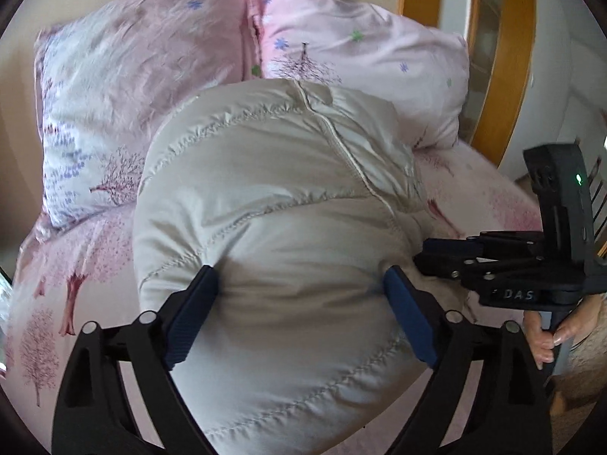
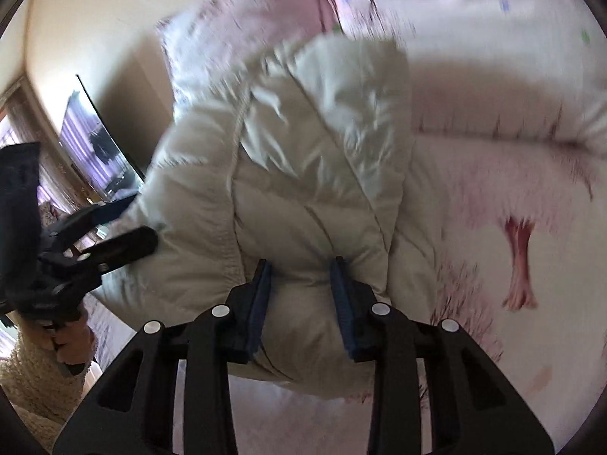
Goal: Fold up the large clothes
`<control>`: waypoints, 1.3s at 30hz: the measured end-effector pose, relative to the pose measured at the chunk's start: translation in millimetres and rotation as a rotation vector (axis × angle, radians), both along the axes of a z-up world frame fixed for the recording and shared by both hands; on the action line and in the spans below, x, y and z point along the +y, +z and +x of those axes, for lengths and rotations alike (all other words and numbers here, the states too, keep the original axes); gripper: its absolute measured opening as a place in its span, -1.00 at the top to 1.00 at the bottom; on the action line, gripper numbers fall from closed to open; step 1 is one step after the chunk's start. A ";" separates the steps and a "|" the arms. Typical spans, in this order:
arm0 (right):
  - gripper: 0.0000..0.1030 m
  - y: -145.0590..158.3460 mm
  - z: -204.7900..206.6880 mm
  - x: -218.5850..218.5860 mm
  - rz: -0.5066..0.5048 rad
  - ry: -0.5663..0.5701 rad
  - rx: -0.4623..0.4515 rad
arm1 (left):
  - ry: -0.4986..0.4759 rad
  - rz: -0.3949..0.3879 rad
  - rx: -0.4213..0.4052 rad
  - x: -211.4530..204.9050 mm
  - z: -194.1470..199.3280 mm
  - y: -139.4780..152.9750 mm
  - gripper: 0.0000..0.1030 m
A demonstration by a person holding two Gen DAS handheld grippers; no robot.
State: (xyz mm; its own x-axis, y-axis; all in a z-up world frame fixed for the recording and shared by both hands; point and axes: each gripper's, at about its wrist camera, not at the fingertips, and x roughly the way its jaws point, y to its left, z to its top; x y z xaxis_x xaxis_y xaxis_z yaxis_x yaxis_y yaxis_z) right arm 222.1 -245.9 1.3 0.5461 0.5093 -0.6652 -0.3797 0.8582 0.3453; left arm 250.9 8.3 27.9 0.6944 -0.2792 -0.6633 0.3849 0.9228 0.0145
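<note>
Left claw [image 1: 299,303] spread round puffy jacket [image 1: 280,197], right claw [image 2: 301,299] pinching it

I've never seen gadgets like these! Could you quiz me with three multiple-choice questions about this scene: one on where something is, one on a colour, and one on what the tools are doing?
1. Where does the puffy jacket lie?
A. on a wooden floor
B. on the bed, in front of the pillows
C. on a hanger

2. What colour is the jacket?
A. off-white
B. dark green
C. red

3. What is the right tool doing?
A. hanging far from any fabric
B. holding a pillow
C. its fingers squeeze a bunch of the jacket

Answers:
1 B: the pink tree-print sheet shows all round it and the pillows sit behind.
2 A: its quilted shell is pale cream in both views.
3 C: fabric bulges between the blue pads; the left tool straddles the jacket more widely.
</note>
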 end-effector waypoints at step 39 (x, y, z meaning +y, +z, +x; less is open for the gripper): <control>0.38 25.1 139.7 -2.7 -0.223 0.026 0.128 | 0.071 0.038 -0.072 -46.2 -12.3 -14.9 -0.97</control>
